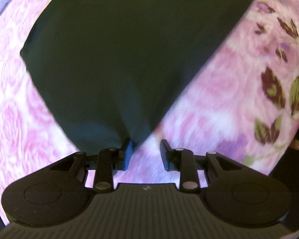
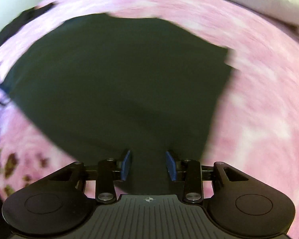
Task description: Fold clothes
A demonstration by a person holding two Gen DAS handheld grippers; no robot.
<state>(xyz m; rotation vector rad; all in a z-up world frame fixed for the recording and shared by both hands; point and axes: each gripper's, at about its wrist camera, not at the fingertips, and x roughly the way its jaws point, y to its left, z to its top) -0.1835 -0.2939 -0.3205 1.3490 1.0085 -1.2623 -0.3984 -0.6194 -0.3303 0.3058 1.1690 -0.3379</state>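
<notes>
Now the dark garment [image 1: 117, 55] is lying flat on the pink floral cover [image 1: 219, 103], stretching ahead of both grippers; left gripper [image 1: 146, 153] is hovering spread at its corner, right gripper [image 2: 149, 165] spread over its edge.

We look down through two fisheye cameras, one behind each pair of jaws. The left one sits just behind the left gripper [image 1: 146, 153] and faces almost straight down, close above a dark garment [image 1: 125, 59] spread on a pink flowered bedspread [image 1: 219, 103]; one corner of the cloth lies by the left-hand pad, with bedspread between the jaws. The right camera, behind the right gripper [image 2: 149, 164], tilts steeply down from equally near, with the same dark garment [image 2: 117, 83] running between and ahead of its jaws. Both views share that garment and the bedspread [image 2: 259, 99] around it. Both are blurred.
</notes>
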